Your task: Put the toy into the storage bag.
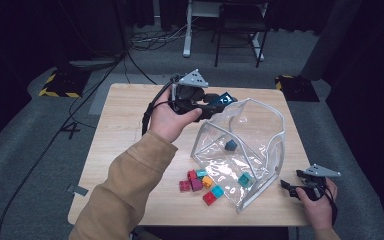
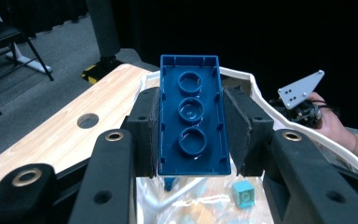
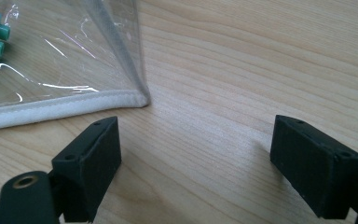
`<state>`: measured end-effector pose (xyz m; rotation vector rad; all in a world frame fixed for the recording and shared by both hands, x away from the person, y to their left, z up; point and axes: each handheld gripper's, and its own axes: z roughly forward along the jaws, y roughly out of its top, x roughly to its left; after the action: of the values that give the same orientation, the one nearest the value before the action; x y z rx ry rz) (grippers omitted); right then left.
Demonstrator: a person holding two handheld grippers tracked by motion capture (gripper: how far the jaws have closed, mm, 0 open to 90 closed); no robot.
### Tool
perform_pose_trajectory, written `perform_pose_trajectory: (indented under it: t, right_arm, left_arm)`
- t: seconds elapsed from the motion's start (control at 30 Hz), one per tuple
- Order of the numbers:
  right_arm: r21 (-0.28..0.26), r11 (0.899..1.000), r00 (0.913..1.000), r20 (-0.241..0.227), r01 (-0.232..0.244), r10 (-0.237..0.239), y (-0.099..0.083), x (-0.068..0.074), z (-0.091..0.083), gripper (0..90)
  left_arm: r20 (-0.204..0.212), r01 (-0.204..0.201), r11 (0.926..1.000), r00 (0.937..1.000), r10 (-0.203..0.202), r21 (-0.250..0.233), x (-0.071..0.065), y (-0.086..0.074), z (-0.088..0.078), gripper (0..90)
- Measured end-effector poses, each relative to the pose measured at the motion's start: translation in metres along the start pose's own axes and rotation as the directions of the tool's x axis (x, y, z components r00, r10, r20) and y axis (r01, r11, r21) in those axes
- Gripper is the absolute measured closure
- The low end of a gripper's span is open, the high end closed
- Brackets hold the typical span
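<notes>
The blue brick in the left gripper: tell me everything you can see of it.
The blue brick is a long, glossy plastic building brick, dark blue, seen from its hollow underside: three round tubes in a row inside thin walls. The left gripper is shut on it, a black pad pressing on each long side. It is held in the air above the clear bag, near the bag's open white rim. From the high view it sticks out of the gripper towards the bag.

Blue brick (image 2: 193,121) — hollow underside up
</notes>
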<state>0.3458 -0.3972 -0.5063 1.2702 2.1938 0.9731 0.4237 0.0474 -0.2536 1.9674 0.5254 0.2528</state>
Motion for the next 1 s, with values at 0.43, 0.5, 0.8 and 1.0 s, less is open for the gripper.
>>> perform_pose_trajectory:
  t: [0.43,0.5,0.8,1.0]
  right_arm:
    - [0.000,1.000,1.0000,-0.004,0.003,-0.003,0.000,-0.001,0.000,16.4]
    - [0.000,1.000,1.0000,-0.005,0.004,-0.004,0.000,-0.001,0.000,16.4]
    - [0.000,1.000,1.0000,-0.007,0.006,-0.006,0.000,-0.001,0.000,16.4]
    - [0.002,1.000,0.9999,-0.009,0.005,-0.005,0.000,-0.001,0.000,16.4]
  left_arm:
    - [0.001,-0.018,0.9998,0.9998,0.018,-0.004,0.002,0.010,0.046,59.0]
    - [-0.004,-0.030,0.9996,0.9996,0.030,-0.002,0.001,0.011,0.054,59.0]
    - [0.022,-0.029,0.9995,0.9993,0.029,0.014,0.000,0.010,0.094,58.9]
    - [0.039,-0.024,0.9991,0.9990,0.023,0.036,-0.001,0.003,0.110,58.9]
